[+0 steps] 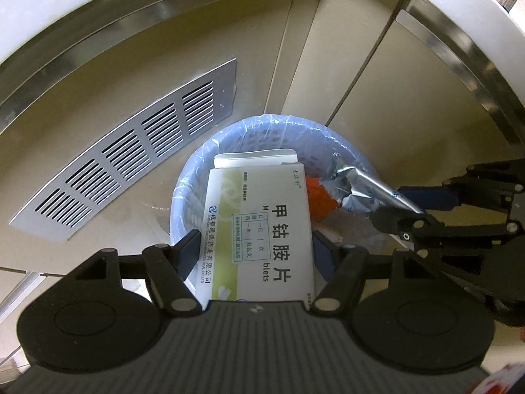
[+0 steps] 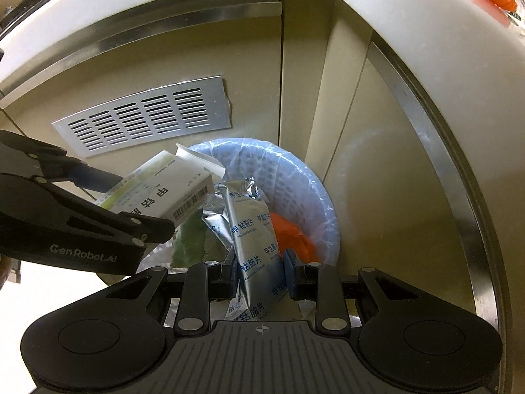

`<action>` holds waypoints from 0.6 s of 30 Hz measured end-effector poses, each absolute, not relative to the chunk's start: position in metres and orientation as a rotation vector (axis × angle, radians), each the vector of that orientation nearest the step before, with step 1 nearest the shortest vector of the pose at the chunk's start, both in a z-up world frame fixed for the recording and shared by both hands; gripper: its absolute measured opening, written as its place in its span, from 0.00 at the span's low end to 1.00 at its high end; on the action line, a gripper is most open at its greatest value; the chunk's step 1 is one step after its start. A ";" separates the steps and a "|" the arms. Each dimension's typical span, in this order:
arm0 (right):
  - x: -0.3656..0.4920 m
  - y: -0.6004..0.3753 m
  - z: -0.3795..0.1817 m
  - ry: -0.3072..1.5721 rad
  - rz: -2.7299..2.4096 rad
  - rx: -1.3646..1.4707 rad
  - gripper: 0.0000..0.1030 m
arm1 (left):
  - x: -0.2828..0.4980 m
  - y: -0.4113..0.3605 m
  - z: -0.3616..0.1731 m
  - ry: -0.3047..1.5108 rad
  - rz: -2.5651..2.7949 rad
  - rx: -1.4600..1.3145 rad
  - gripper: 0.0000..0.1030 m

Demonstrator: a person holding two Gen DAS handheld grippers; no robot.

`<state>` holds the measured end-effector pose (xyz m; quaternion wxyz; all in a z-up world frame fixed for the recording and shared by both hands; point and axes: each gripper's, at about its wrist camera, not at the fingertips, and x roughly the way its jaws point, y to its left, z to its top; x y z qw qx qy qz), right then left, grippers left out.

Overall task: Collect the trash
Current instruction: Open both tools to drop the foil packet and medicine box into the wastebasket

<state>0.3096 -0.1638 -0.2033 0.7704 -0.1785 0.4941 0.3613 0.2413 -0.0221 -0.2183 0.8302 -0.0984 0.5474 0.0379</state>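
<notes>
The left claw (image 1: 256,246) is clamping a white and green medicine box (image 1: 259,229) by its two long sides, and the right claw (image 2: 261,269) is pinching a silver foil sachet (image 2: 252,239) between nearly closed pads. Both are pointing steeply down over the blue-lined waste bin (image 1: 197,177), which is standing on the floor in the inner corner of the cabinets, below the worktop edge (image 2: 410,32).

The relation that matters is straight down. The box's long axis is running away from the left claw, its open flap (image 1: 256,159) leading over the bin's mouth, and the sachet is hanging likewise over an orange scrap (image 2: 288,233) already inside. The two pieces are sitting just beside each other, so letting go one at a time looks safer.
</notes>
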 end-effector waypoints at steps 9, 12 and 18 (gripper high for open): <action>0.311 -0.162 -0.206 1.080 0.780 -0.393 0.27 | 0.242 -0.017 -0.225 1.135 0.080 -0.249 0.78; 0.311 -0.162 -0.206 1.080 0.785 -0.393 0.27 | 0.237 -0.016 -0.224 1.140 0.075 -0.243 0.78; 0.310 -0.158 -0.207 1.081 0.800 -0.376 0.27 | 0.228 -0.009 -0.216 1.139 0.101 -0.251 0.78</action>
